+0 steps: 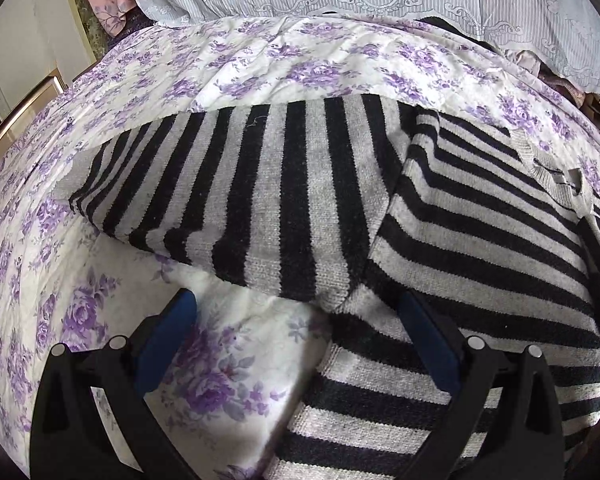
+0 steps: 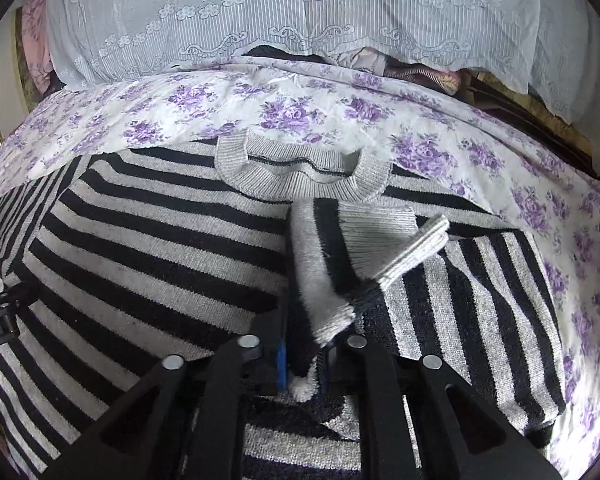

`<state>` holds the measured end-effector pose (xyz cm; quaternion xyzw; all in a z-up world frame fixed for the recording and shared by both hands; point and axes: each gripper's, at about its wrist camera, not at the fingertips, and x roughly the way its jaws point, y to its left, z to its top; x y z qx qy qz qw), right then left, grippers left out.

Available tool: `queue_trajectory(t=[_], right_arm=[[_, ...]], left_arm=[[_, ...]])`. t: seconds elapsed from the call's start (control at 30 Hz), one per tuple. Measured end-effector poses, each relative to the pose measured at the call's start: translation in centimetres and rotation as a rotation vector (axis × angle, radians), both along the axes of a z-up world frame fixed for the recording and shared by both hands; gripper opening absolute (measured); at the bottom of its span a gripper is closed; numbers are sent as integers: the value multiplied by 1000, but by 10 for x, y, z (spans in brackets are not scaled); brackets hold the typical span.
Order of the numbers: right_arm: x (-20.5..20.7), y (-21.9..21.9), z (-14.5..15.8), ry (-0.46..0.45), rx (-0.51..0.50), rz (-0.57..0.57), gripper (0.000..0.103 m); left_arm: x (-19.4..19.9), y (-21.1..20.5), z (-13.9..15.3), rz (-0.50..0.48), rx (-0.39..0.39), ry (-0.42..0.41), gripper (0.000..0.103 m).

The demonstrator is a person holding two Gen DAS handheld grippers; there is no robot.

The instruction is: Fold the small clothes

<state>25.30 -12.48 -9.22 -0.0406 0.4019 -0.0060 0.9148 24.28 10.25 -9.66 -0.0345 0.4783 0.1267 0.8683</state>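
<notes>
While your left hand-held gripper [image 1: 296, 344] is hovering open over the sweater's [image 2: 148, 248] hem, your right hand-held gripper [image 2: 304, 364] is pinching the sleeve cuff [image 2: 380, 240], laying it across the chest on the bed [image 2: 300, 112] ahead.

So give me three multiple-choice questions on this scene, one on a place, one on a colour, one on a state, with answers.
1. Where does the black-and-grey striped knit sweater lie?
A. on the purple-flowered white bedsheet
B. on a wooden floor
C. in a basket

2. What colour is the sweater's ribbed collar?
A. red
B. plain grey
C. purple

3. What is the right hand-held gripper doing?
A. standing wide open, holding nothing
B. gripping the lace curtain
C. pinching the sleeve's ribbed cuff

Answers: 1 A, flowered sheet shows all round the sweater. 2 B, the neck band has no stripes. 3 C, sleeve fabric sits between its fingers.
</notes>
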Motion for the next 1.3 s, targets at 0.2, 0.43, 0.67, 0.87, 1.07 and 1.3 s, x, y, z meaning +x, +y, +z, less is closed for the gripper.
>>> queue_trajectory(t=[0.2, 0.43, 0.67, 0.87, 1.07, 1.3], right_arm=[[-40, -35, 19, 5, 262, 47, 44], [-54, -115, 31, -24, 676, -104, 44], [1, -101, 15, 63, 715, -200, 14], [0, 1, 39, -43, 392, 41, 7], [3, 48, 4, 75, 137, 168, 28], [-30, -28, 65, -155, 142, 33, 33]], left_arm=[[0, 0, 0, 2, -4, 0, 99], [1, -2, -1, 2, 7, -2, 99], [0, 5, 0, 11, -10, -7, 99], [-2, 27, 6, 71, -98, -28, 99], [0, 22, 3, 58, -66, -16, 99], [0, 23, 2, 59, -64, -15, 99]])
